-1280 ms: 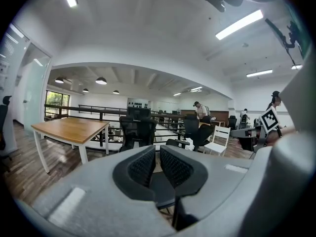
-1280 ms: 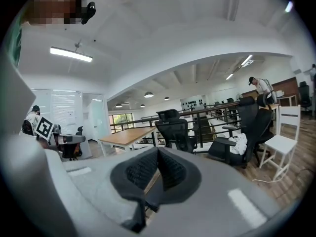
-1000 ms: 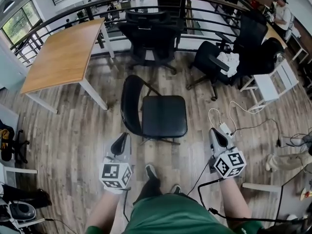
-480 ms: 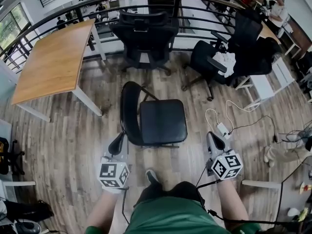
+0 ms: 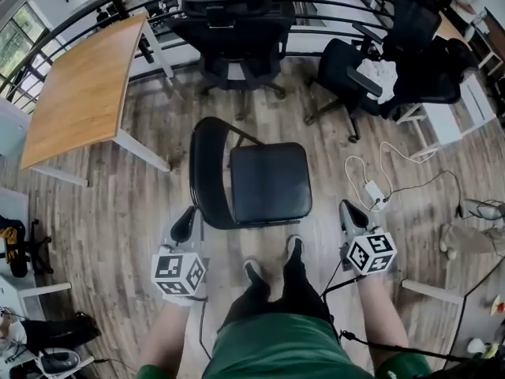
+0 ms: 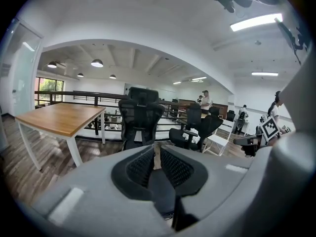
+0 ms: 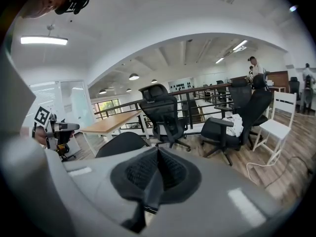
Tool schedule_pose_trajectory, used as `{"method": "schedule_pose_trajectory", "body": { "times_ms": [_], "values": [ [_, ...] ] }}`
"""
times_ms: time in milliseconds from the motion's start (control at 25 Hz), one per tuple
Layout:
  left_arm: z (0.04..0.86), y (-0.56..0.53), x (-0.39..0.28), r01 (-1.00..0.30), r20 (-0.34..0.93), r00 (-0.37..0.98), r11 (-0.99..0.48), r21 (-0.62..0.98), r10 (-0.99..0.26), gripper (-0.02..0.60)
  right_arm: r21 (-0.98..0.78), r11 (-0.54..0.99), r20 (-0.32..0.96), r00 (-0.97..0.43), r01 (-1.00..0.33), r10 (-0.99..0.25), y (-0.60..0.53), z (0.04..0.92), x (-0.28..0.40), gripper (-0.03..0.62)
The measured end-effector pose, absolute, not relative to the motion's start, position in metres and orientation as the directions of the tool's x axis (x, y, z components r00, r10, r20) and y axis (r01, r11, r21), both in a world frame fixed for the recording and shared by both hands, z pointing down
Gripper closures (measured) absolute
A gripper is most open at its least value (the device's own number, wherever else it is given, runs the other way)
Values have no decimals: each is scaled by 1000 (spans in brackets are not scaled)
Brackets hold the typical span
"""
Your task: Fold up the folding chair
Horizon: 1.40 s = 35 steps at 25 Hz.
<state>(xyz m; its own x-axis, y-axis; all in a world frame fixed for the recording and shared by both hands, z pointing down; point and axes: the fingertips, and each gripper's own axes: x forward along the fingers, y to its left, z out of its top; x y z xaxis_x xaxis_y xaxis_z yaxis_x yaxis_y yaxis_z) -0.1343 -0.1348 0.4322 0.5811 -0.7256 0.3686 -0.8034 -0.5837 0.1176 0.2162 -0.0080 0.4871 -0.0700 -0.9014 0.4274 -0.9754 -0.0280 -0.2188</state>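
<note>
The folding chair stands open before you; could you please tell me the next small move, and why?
Probably open the left gripper and reach for the backrest just ahead: the folding chair is unfolded, while this one and the right gripper are shut, empty and short of it.

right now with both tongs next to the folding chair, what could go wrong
Both the left tongs and the right tongs are shut and empty; they might only shove the folding chair, not grip it.
One shoe sits close to the seat's edge; the folding frame could catch it.
A white cable lies on the floor beside the chair and could snag a leg.
</note>
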Motion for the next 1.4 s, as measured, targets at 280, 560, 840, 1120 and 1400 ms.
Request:
{"method": "schedule_pose_trajectory", "body": {
  "times_ms": [280, 560, 840, 1120, 1400],
  "values": [
    [467, -154, -105, -847, 472, 501, -522, 98, -725, 349, -266, -6, 498, -132, -964, -857, -44, 555, 262, 592],
    [498, -166, -92, -890, 546, 403, -454, 46, -734, 308, -305, 37, 561, -211, -952, -801, -77, 618, 291, 564],
    [516, -172, -89, -926, 567, 331, -376, 41, -754, 308, -398, 121, 634, -368, -909, -680, -94, 700, 287, 412],
    [545, -187, -119, -944, 612, 281, -328, 37, -739, 308, -556, -41, 687, -432, -830, -584, -97, 795, 293, 365],
    [587, -201, -142, -952, 656, 264, -301, 58, -707, 264, -619, -111, 696, -478, -778, -535, -104, 886, 295, 296]
  ]
}}
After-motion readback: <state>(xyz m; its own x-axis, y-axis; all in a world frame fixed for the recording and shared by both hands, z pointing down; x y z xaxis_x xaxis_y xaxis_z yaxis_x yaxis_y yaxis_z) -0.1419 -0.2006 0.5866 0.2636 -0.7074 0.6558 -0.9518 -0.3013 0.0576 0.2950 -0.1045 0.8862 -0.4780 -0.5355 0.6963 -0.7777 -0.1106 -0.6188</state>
